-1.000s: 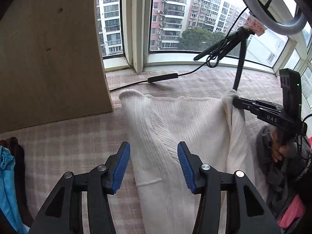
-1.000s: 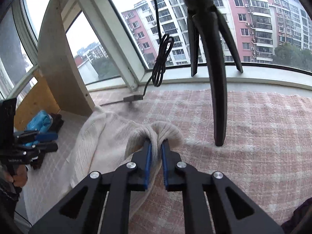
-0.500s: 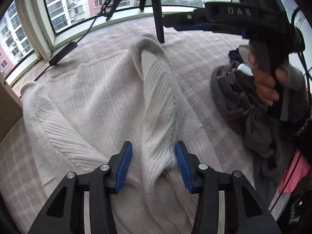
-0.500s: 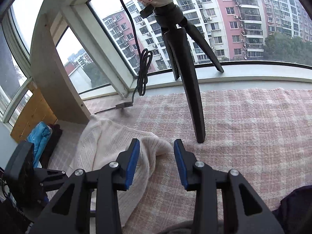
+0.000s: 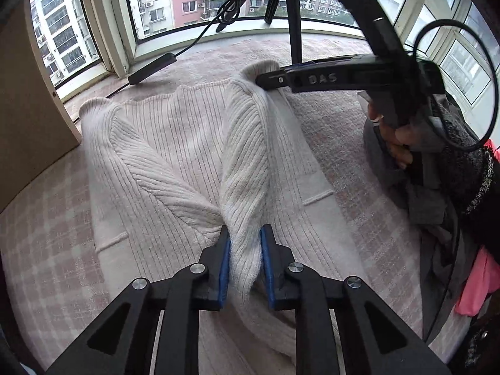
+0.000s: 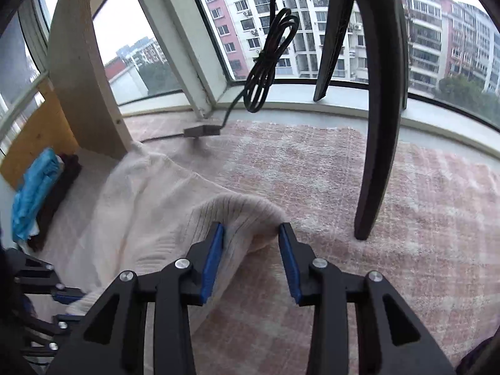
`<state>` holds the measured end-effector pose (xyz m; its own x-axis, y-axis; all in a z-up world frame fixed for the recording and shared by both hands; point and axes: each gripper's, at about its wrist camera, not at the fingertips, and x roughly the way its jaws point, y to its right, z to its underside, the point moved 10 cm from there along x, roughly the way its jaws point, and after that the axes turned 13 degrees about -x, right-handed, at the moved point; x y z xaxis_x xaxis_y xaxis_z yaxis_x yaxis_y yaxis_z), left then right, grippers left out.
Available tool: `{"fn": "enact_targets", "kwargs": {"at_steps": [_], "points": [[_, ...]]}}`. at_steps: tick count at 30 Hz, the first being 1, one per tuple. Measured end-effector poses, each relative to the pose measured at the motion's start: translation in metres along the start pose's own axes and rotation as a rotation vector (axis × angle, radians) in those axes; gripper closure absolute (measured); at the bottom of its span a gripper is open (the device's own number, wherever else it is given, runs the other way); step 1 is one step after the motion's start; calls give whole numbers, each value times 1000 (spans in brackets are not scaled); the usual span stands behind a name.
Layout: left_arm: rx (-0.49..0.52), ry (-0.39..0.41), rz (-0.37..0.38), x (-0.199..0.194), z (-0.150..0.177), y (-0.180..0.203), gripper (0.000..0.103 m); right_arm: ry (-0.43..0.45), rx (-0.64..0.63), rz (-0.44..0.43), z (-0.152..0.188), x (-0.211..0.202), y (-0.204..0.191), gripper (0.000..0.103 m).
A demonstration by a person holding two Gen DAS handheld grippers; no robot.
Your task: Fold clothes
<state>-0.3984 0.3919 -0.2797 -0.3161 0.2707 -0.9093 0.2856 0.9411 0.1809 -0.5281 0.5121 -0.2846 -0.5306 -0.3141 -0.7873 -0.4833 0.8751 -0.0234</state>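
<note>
Pinching the cuff end of the sleeve (image 5: 243, 193) between the blue pads of my left claw (image 5: 245, 250), whose jaws have just been closing onto it, I have the knit bunched and squeezed between both pads. The cream ribbed sweater (image 5: 175, 143) lies spread on the pink checked blanket (image 5: 47, 218) by the bay window, body flat, this sleeve drawn diagonally across it from the shoulder. My right claw (image 6: 251, 243) stands parted at that shoulder fold; the knit lies between its jaws and touches the left pad, but the right pad is clear of it, so it holds nothing. I judge the sweater light, thick and thoroughly limp: it will drape and sag wherever I am not supporting it, and the ribbing will stretch if I pull along it. It looks grippy rather than slick, so a pinch through doubled cloth should hold. The best purchase is at firm edges such as cuff, shoulder seam and hem, not the loose middle. The tripod leg (image 6: 378, 156) stands just beside the shoulder, and a heap of dark clothes (image 5: 443, 193) crowds the right side, so a dragged fold could snag there.
</note>
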Motion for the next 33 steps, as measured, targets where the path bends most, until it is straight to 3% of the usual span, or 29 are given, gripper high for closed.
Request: {"fn": "enact_targets", "kwargs": {"at_steps": [5, 6, 10, 12, 14, 17, 20, 24, 26, 28, 30, 33], "points": [[-124, 71, 42, -47, 0, -17, 72, 38, 6, 88, -4, -25, 7, 67], [-135, 91, 42, -61, 4, -20, 71, 65, 3, 61, -6, -37, 0, 66], [-165, 98, 47, -99, 37, -25, 70, 67, -12, -263, -1, -58, -68, 65], [-187, 83, 52, -115, 59, -27, 70, 22, -99, -328, 8, -52, -105, 65], [-216, 64, 65, -131, 83, -29, 70, -84, -195, -251, 26, -26, -122, 65], [-258, 49, 68, -160, 129, -37, 64, -90, -188, -196, 27, -35, -124, 65], [-270, 9, 37, -179, 181, -38, 64, -37, -73, -262, 24, -87, -122, 65], [-289, -48, 55, -201, 245, -33, 64, 31, 0, -380, 40, -184, -137, 65], [-304, -53, 110, -197, 260, -22, 63, 56, 11, -417, 56, -235, -145, 63], [-307, -55, 171, -188, 270, -6, 63, 57, -5, -400, 77, -267, -158, 55], [-227, -31, 151, -169, 269, 15, 63, 65, 14, -356, 98, -275, -173, 55], [-144, -27, 136, -139, 267, 39, 63, 14, 52, -352, 124, -252, -198, 55]]}}
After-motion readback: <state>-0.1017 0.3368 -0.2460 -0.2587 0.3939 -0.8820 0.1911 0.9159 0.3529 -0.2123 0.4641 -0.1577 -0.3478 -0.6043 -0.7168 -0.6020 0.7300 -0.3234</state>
